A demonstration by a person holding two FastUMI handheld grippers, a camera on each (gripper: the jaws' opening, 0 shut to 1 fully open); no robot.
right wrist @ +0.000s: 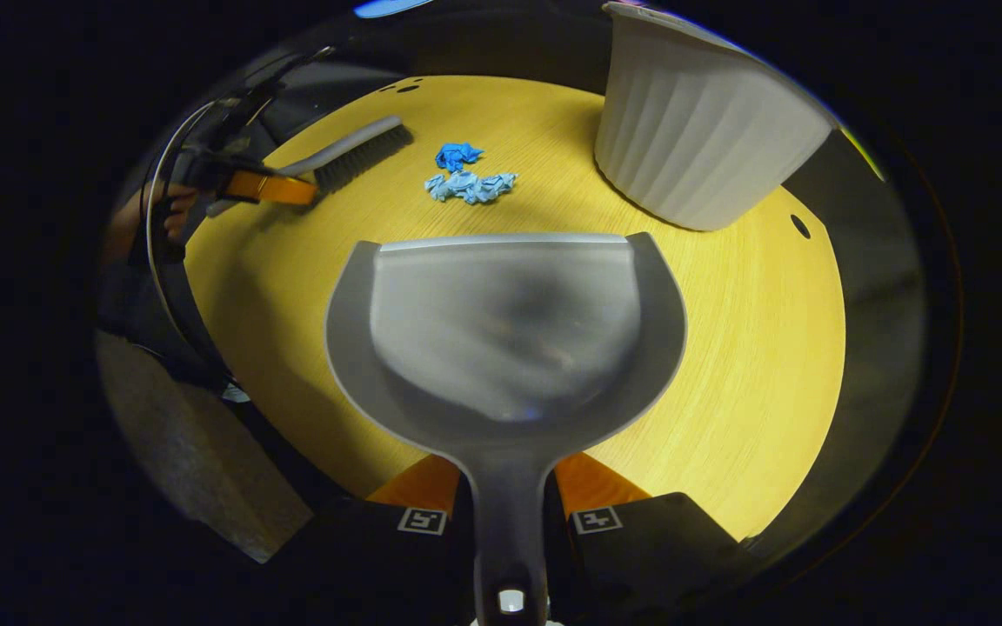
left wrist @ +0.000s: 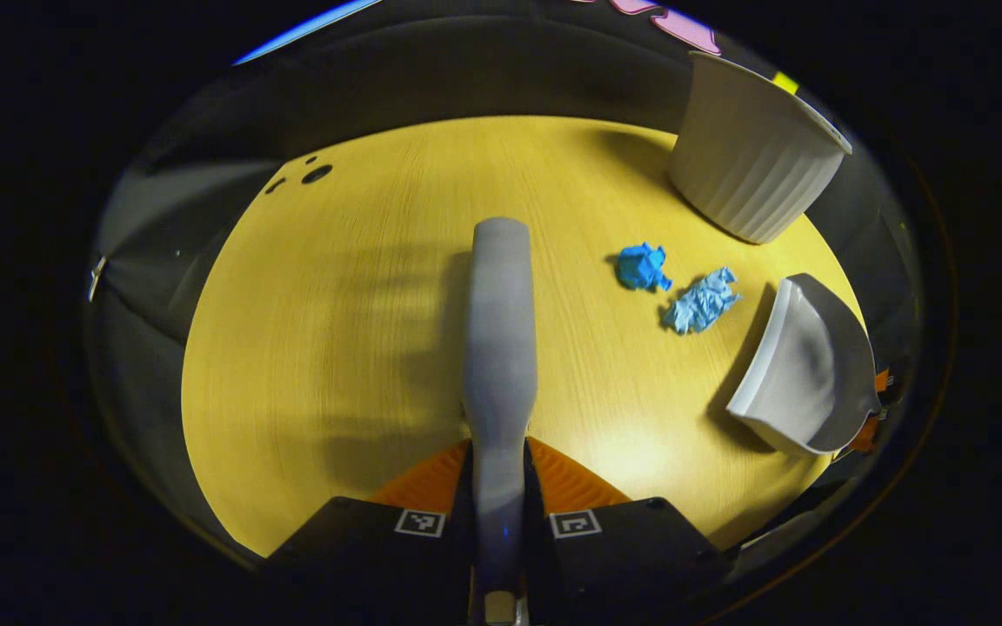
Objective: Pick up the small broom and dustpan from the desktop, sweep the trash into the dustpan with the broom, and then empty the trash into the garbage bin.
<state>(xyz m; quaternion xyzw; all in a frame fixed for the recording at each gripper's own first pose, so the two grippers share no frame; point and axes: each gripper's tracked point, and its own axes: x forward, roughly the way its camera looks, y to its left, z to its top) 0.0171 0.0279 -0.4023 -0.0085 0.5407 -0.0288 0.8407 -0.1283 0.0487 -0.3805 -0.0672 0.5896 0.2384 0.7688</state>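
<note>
Your right tool (right wrist: 508, 487) is clenched on the dustpan (right wrist: 510, 339) handle, both fingers (right wrist: 418, 482) pressing its neck, and the grey pan stretches forward from them above the yellow bench (right wrist: 727, 348), its open mouth facing the trash. Beyond that mouth stands the white ribbed garbage bin (right wrist: 692, 139), upright at the far right of the bench. From the left gripper view you see the bin (left wrist: 749, 165) at the far right, the dustpan (left wrist: 805, 369) below it near the bench (left wrist: 336, 330) edge, tilted on its side.

Your left tool (left wrist: 499, 474) is clenched on the small broom (left wrist: 499, 348), whose grey handle runs straight ahead between its fingers (left wrist: 427, 482). In the right gripper view the broom (right wrist: 353, 152) hangs at far left, bristles down, near the trash but apart from it, with a hand (right wrist: 172, 217) behind the left tool (right wrist: 270, 187).

Two crumpled paper scraps lie on the bench between broom and bin: the darker blue scrap (left wrist: 642, 266) (right wrist: 457, 156) and the paler blue scrap (left wrist: 701, 301) (right wrist: 470, 186), just beside each other.
</note>
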